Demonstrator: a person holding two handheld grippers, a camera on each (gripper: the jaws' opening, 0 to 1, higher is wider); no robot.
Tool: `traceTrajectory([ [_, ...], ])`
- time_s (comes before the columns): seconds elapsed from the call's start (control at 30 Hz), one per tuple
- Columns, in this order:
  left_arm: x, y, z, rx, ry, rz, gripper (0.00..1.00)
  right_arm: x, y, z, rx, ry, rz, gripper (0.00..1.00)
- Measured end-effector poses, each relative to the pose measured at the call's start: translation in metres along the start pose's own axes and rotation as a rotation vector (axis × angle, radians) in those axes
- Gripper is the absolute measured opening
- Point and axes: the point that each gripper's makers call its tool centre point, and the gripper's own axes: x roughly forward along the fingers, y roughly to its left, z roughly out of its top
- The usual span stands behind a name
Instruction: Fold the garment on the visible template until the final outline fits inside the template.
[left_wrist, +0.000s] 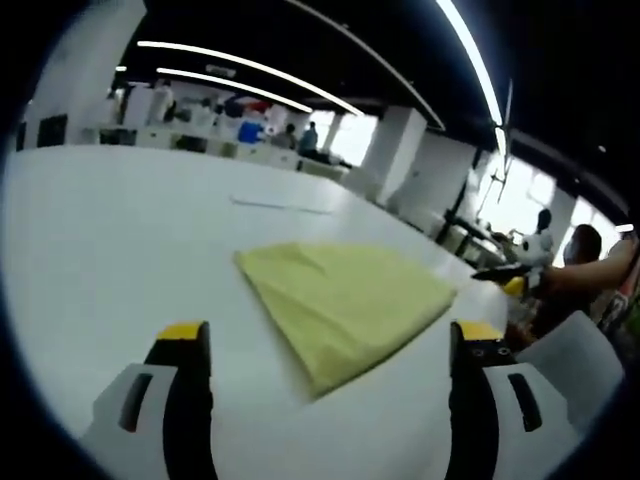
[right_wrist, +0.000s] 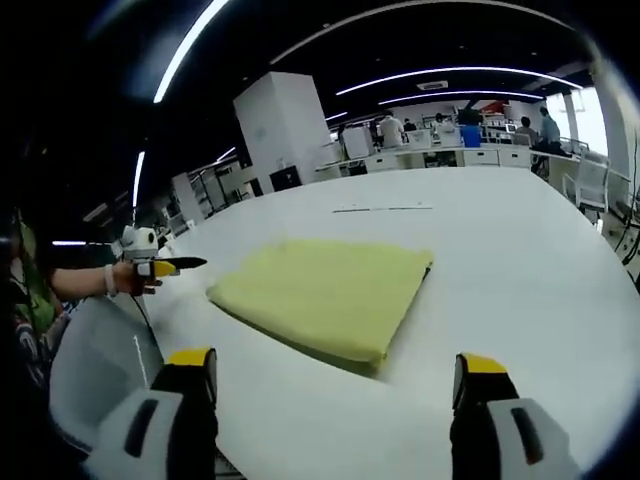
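Left gripper (left_wrist: 330, 345) stands with its jaws spread wide and nothing between them, raised off the white table (left_wrist: 110, 240); the right gripper (right_wrist: 335, 370) is likewise spread and empty. In the left gripper view the yellow garment (left_wrist: 345, 300) lies flat at about 12 o'clock from the jaws, just beyond the tips, and in the right gripper view it sits at about 12 o'clock as a neat, roughly rectangular stack with a doubled edge toward 5 o'clock. By the look of it the folding is largely done: the cloth is compact, smooth and untouched by either tool. A faint line on the table at 12 o'clock, beyond the cloth, may be a template mark (right_wrist: 385, 209), but whether the outline fits inside a template cannot be told.
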Motion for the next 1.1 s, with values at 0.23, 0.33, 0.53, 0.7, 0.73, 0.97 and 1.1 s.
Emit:
traceTrajectory([
  [0.23, 0.002, 0.003, -0.010, -0.015, 0.026, -0.004, 0.95, -0.001, 0.004, -0.004, 0.014, 0.009, -0.007, 0.99],
  [0.33, 0.002, 0.004, -0.008, 0.011, 0.025, -0.005, 0.94, -0.003, 0.004, -0.003, 0.014, -0.010, -0.015, 0.99],
  [0.53, 0.003, 0.007, -0.006, -0.010, 0.010, -0.006, 0.94, -0.003, 0.006, -0.002, 0.028, -0.022, -0.023, 0.99],
  [0.7, 0.003, 0.008, -0.006, -0.009, 0.007, -0.008, 0.94, -0.004, 0.004, -0.001, 0.020, -0.019, -0.031, 0.99],
  [0.73, 0.003, 0.008, -0.007, -0.007, 0.010, -0.007, 0.94, -0.004, 0.004, -0.001, 0.020, -0.021, -0.032, 0.99],
  [0.97, 0.004, 0.009, -0.009, -0.009, 0.016, -0.007, 0.93, -0.005, 0.000, 0.002, 0.020, -0.033, -0.042, 0.99],
  [1.1, 0.004, 0.010, -0.013, -0.010, 0.027, -0.004, 0.93, -0.003, -0.002, 0.001, 0.019, -0.032, -0.040, 0.99],
])
